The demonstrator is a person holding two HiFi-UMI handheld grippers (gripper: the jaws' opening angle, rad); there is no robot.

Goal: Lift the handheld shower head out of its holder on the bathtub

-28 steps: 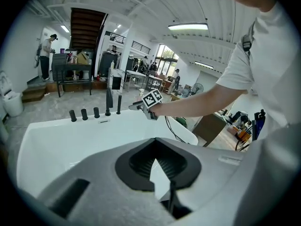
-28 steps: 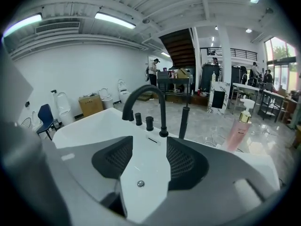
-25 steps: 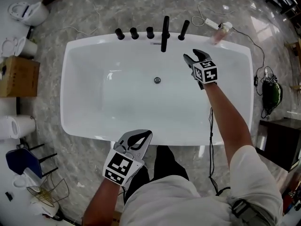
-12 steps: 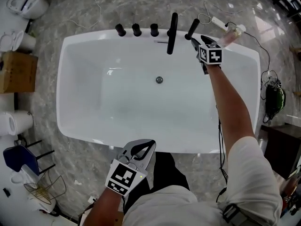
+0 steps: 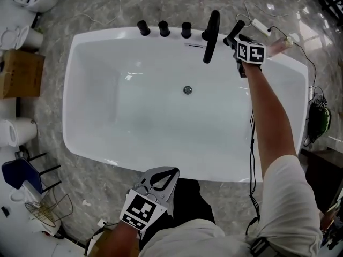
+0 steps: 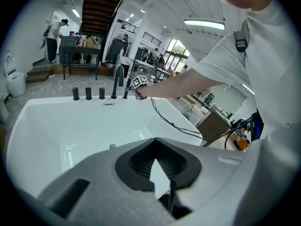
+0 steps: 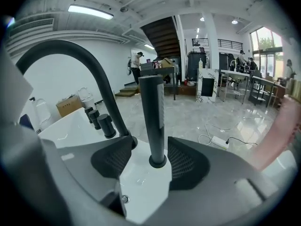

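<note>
Lining one bathtub: three knobs, one spout, one shower head

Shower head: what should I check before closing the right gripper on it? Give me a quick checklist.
1. Shower head upright in its holder: ok.
2. Right gripper jaws open, having just been opening, with the shower head between them: ok.
3. Pads gripping it: not ok, gaps on both sides.
4. Faucet spout clear of the jaws: cannot tell; its base sits close beside one.
5. Left gripper shut, empty, by the bathtub near rim: ok.
</note>
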